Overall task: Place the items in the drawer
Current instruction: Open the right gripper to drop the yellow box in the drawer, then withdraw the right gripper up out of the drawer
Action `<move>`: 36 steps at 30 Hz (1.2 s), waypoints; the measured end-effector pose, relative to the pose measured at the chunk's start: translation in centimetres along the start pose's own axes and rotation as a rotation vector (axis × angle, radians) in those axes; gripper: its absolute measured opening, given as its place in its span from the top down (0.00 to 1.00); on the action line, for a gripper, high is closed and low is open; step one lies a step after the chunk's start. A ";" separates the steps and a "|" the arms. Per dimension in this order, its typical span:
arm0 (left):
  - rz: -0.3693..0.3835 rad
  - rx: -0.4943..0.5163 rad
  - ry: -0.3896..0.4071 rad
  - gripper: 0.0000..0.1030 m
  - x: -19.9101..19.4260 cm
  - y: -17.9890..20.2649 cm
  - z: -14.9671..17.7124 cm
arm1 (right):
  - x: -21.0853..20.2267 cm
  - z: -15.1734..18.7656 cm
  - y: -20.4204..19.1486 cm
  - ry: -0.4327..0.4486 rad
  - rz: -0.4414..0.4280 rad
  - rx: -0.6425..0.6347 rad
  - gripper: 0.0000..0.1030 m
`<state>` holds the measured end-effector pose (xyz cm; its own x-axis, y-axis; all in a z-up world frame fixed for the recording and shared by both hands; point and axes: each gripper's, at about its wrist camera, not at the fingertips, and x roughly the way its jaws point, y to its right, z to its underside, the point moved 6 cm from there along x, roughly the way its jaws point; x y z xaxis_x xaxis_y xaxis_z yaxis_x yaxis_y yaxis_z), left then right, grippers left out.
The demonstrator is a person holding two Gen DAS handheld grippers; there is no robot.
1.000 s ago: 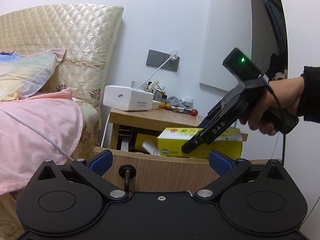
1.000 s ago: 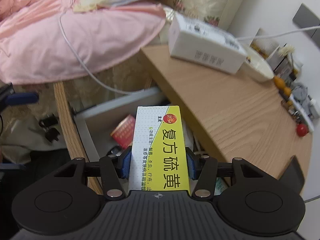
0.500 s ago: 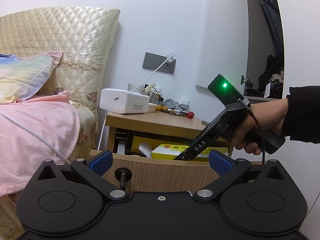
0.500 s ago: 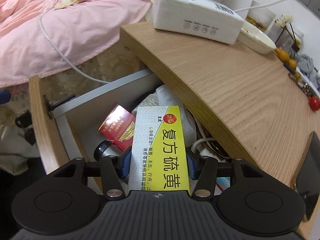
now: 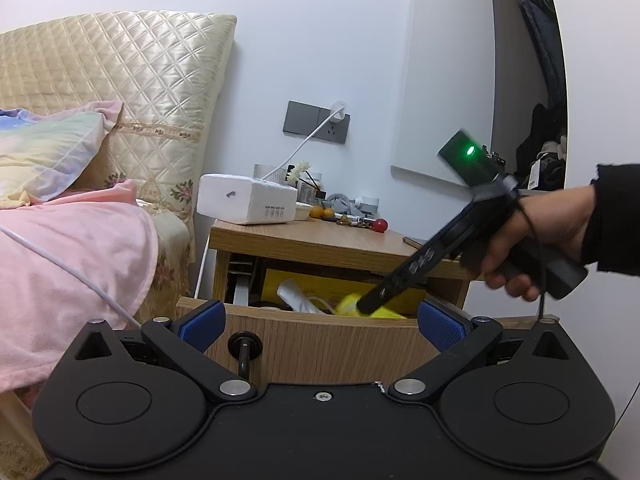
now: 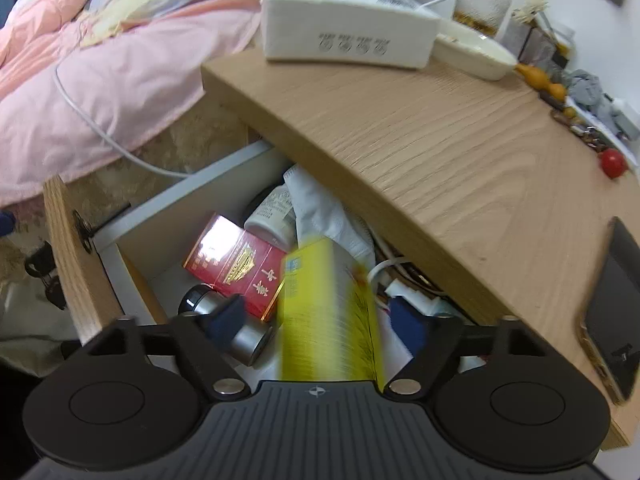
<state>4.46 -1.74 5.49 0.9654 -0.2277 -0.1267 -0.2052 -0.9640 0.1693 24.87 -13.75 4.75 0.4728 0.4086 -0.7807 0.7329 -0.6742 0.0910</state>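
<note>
Over the open drawer (image 6: 132, 236), the right gripper (image 6: 320, 320) has let go — half a second ago its blue pads were clamped on the yellow box (image 6: 328, 312), and now the jaws stand wide with the box blurred between them, touching neither pad. It looks to be dropping, tipped toward twelve o'clock, its top end just beside the red packet (image 6: 236, 264) at ten o'clock and the white cloth (image 6: 324, 216) above it. A metal cylinder (image 6: 228, 320) lies at nine o'clock, partly behind the left finger.

From the left wrist view, the right gripper (image 5: 368, 304) dips into the drawer (image 5: 320, 344) at one o'clock, a smear of yellow box (image 5: 352, 304) at its tip, lower than a moment back. The left gripper (image 5: 320, 320) hangs wide open and empty in front of the drawer face, its knob (image 5: 245, 346) near the left finger.

So the box is as good as in — my read is that release is done, and what remains is pulling clear and fetching anything else, or shutting the drawer.
</note>
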 end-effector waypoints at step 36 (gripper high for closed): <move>-0.121 0.097 0.015 0.01 1.5 0.9 -2.1 | -15.6 14.3 -2.3 0.810 0.272 0.414 0.00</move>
<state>6.05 -2.69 7.50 0.9862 -0.1079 -0.1257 -0.1013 -0.9932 0.0581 8.87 -27.33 7.87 0.9113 0.4029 -0.0843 0.3894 -0.9102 -0.1411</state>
